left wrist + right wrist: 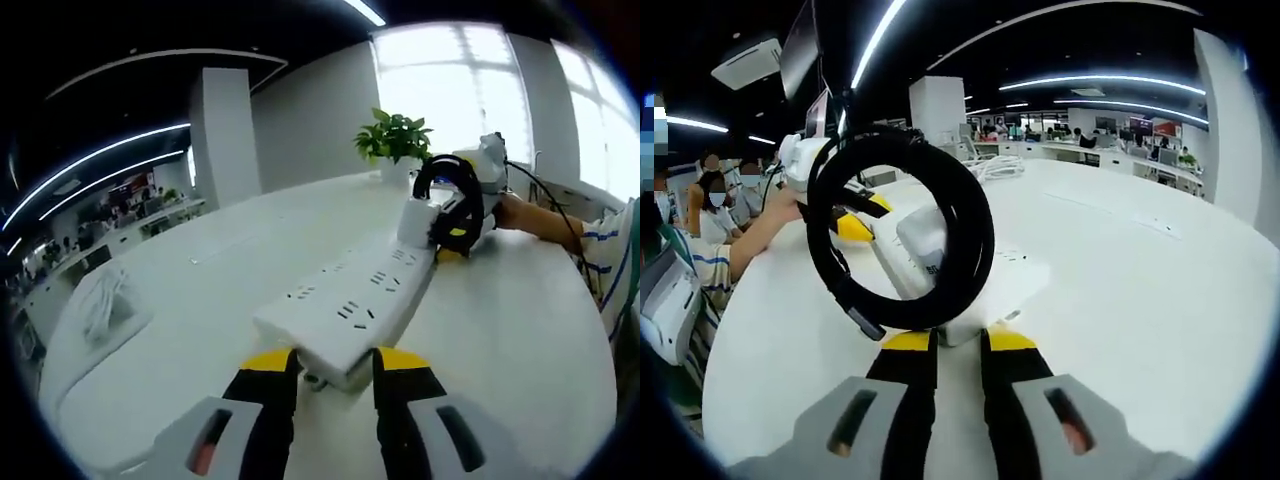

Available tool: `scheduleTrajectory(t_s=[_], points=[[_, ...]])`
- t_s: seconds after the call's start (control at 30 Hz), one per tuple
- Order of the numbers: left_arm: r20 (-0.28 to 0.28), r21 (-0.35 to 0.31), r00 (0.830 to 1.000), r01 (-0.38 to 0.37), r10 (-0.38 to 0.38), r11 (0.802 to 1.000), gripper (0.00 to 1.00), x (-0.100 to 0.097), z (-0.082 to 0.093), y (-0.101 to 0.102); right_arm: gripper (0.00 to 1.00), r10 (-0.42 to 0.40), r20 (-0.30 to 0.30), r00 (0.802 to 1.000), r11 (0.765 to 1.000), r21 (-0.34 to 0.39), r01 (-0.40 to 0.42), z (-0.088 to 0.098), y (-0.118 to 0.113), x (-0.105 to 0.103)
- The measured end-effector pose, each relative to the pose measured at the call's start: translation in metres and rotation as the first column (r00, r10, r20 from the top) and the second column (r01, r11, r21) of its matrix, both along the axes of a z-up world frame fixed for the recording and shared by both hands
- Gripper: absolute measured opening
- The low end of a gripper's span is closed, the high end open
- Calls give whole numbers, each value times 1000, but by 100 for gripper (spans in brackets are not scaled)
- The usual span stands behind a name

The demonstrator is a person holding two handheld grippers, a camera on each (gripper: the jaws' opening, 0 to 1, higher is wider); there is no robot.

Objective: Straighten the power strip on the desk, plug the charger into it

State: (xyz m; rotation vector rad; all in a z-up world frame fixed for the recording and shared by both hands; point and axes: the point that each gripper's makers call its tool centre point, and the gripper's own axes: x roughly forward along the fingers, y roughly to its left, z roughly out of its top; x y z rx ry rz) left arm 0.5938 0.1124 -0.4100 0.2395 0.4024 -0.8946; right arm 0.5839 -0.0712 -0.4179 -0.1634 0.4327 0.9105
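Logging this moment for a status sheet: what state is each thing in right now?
White power strip: lying flat on the white desk, near end between the left gripper jaws.
White charger block: standing on the strip's far end, held there.
Black coiled cable: looped, hanging off the charger.
Right gripper: closed on the charger.
Potted green plant: upright.

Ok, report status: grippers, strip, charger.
Left gripper clamps the power strip end. Right gripper holds the charger on the strip's far end, cable coil attached. Nothing in the way.
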Motion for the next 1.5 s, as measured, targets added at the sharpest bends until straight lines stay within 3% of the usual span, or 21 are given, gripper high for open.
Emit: scheduleTrajectory(t_s=[1.5], points=[[41, -7, 998, -40, 41, 999, 30, 13, -1, 0, 12, -75, -21, 997, 996, 55, 76, 0, -1, 14]])
